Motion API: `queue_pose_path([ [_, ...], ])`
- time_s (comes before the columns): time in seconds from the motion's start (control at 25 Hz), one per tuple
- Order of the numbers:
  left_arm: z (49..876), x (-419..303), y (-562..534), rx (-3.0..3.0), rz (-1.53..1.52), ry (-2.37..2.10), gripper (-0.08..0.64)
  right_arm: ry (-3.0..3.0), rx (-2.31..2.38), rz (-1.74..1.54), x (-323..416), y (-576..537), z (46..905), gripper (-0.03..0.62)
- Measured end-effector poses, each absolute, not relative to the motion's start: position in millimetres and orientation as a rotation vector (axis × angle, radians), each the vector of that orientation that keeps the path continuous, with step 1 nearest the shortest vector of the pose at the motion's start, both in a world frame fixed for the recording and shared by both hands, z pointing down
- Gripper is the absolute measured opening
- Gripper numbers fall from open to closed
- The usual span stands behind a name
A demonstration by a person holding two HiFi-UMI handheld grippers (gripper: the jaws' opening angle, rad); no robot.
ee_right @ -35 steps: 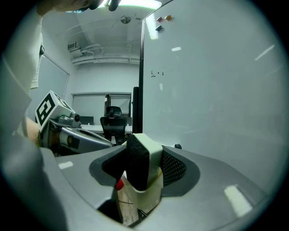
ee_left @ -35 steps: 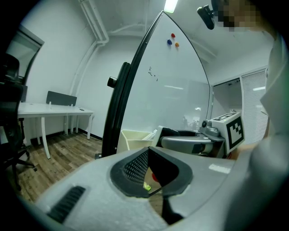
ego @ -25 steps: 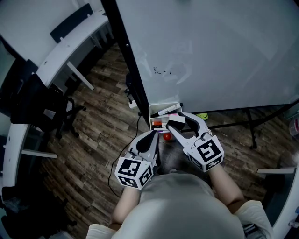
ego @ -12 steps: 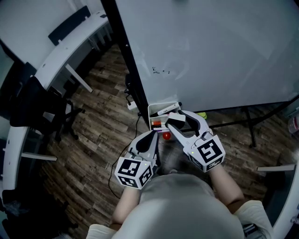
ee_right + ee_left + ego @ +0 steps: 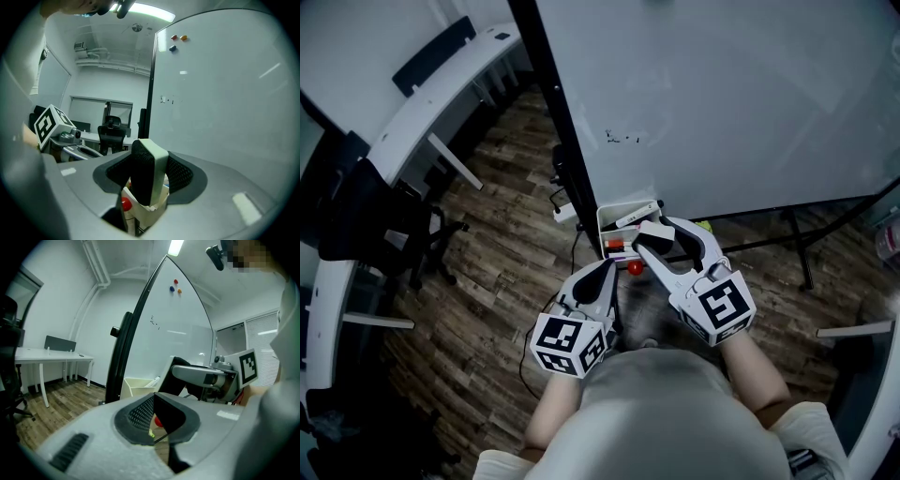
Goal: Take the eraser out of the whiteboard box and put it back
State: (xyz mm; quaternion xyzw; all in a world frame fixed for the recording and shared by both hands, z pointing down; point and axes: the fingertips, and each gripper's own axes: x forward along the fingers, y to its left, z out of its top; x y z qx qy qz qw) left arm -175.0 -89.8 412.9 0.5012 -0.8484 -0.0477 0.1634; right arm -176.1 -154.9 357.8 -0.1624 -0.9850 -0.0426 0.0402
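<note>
Grips the eraser in the right claw, both pads pressed on its broad sides. Holds it upright, dark felt face toward the left of the right gripper view, pale back toward the right. Has the box directly below, the eraser's lower end just above the opening; cannot tell whether it touches the rim.

From the head view, places the eraser over the near right part of the box, out of it and off the floor. Finds the box at the lower left corner of the whiteboard, just beside the black post of its frame. Finds a marker lying slantwise across the box, and a red ball just beside the near wall of the box, between the two claws.

Carries the left claw lower in that view and to the left of the right one, apart from the box and pointing toward it. Has its jaws together, with nothing gripped. Leaves only a narrow slit under the pads in the left gripper view, with the red ball seen through it.

On the whiteboard: a few faint marks near the left edge and some small magnets high up. Left of the post: a dark chair on the wooden floor.
</note>
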Motion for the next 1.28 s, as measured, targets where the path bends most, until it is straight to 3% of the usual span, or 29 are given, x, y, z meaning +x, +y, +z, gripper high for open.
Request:
queue_pose_path([
  [1.28, 400.0, -138.5, -77.5, 1.618, -0.093, -2.332, 0.005, -3.076, -0.222, -0.137, -115.8, -138.9, 330.4, 0.215],
])
